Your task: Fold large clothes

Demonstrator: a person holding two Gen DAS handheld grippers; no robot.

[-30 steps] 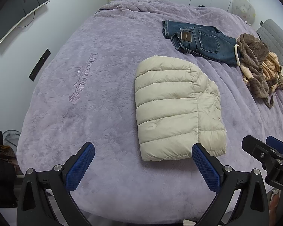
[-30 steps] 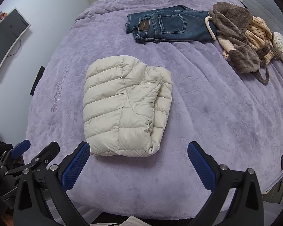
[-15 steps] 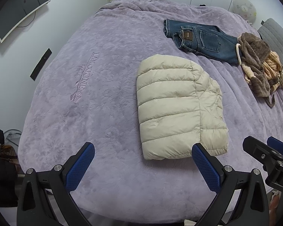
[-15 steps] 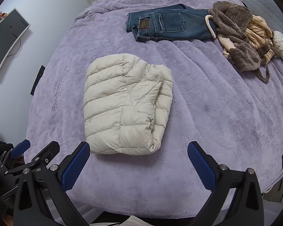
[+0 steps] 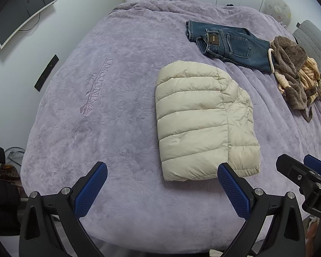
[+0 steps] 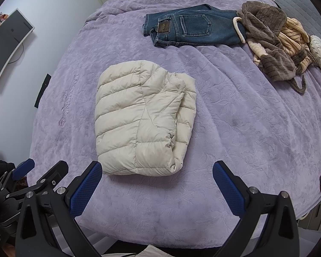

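Right now your left gripper hangs w/ its jaws spread wide and nothing between them, just above the near edge of the purple bedspread; its blue pads frame the near end of the cream puffer jacket but don't touch it. Your right gripper is likewise wide apart and empty, held off the fabric, w/ the jacket's near edge just beyond its left pad. The jacket lies folded into a compact rectangle approx. mid-bed, quilted panel on top, w/ folded layers stacked along its right side. Beyond it, toward the far side, folded blue jeans lie flat, back pocket and leather patch up. Just right of the jeans and touching them sits a heap of brown and striped fleece clothing, unfolded. A curved monitor hangs on the wall at left. In the left wrist view, part of your right gripper shows at the lower right edge.
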